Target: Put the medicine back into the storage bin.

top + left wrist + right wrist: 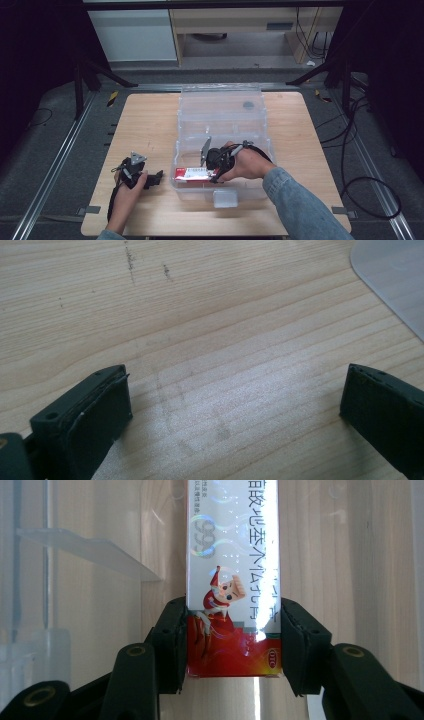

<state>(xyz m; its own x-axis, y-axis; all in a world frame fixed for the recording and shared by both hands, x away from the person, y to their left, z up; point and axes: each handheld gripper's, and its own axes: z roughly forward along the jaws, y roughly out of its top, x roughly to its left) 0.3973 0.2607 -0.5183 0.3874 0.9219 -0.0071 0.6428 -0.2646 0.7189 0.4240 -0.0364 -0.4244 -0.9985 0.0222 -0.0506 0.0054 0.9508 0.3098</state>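
A long red-and-white printed box (192,173) (233,580) lies lengthwise inside the clear plastic bin (220,107), close to its near wall. My right gripper (216,175) (233,640) is shut on the red end of this box, one jaw on each long side. My left gripper (159,176) (235,405) rests low over bare wood to the left of the bin, its jaws wide apart with nothing between them. A rounded corner of the bin (395,280) shows at the upper right of the left gripper view.
The wooden table (145,125) holds the bin with its lid tilted back at the far side. A clear inner ledge (85,552) stands out from the bin's wall left of the box. Cables (365,165) trail on the floor to the right.
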